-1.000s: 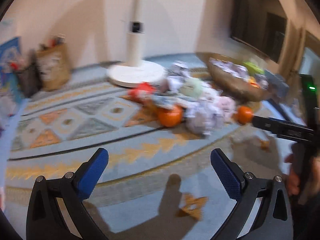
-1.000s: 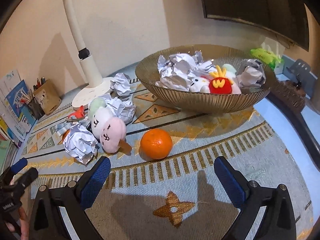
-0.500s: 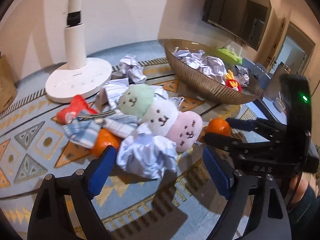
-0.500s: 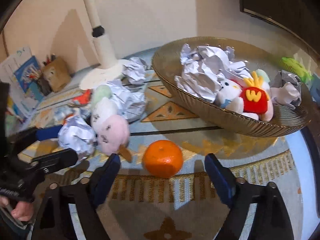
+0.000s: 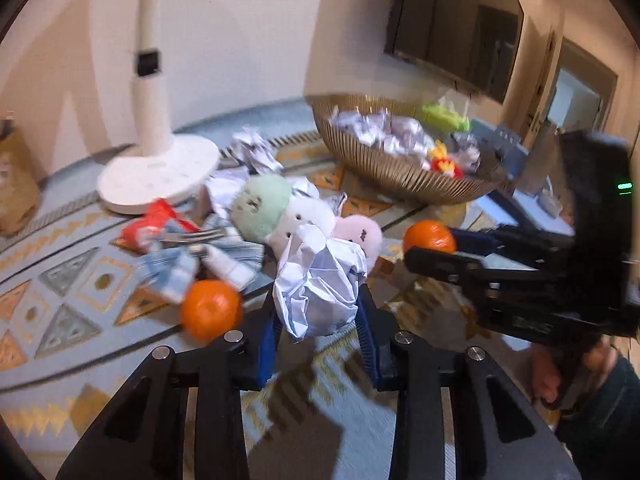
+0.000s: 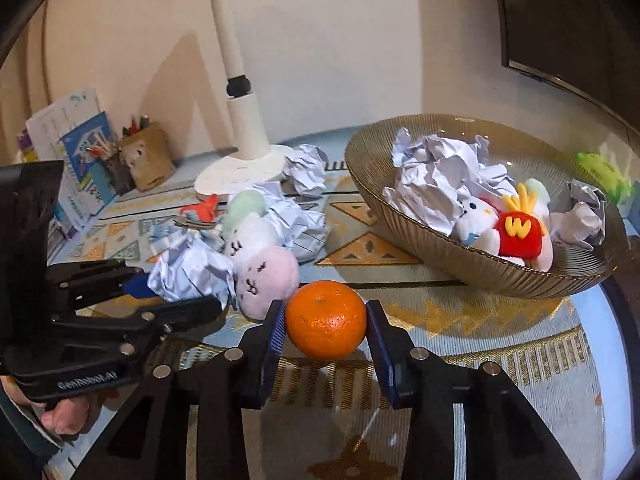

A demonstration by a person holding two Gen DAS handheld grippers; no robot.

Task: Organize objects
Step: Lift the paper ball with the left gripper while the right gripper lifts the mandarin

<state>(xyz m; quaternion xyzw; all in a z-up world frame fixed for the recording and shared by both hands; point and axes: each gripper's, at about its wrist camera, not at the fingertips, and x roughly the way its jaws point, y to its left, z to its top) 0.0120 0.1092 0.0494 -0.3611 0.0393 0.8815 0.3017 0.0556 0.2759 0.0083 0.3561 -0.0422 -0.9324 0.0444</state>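
Within the last second both claws have closed in from wide open: the left claw [image 5: 318,330] now grips a crumpled paper ball [image 5: 320,288], the right claw [image 6: 326,338] an orange [image 6: 326,320] on the surface, likely bound for the bowl [image 6: 480,268].

Warm indoor light, moderately bright. The lamp post [image 6: 240,92] throws a broad soft shadow on the wall [image 6: 340,40]. The left wrist view is smeared with motion blur, worst over the bowl [image 5: 400,172]; the right wrist view is sharp. Fisheye bending and black vignetting mark both views' corners.
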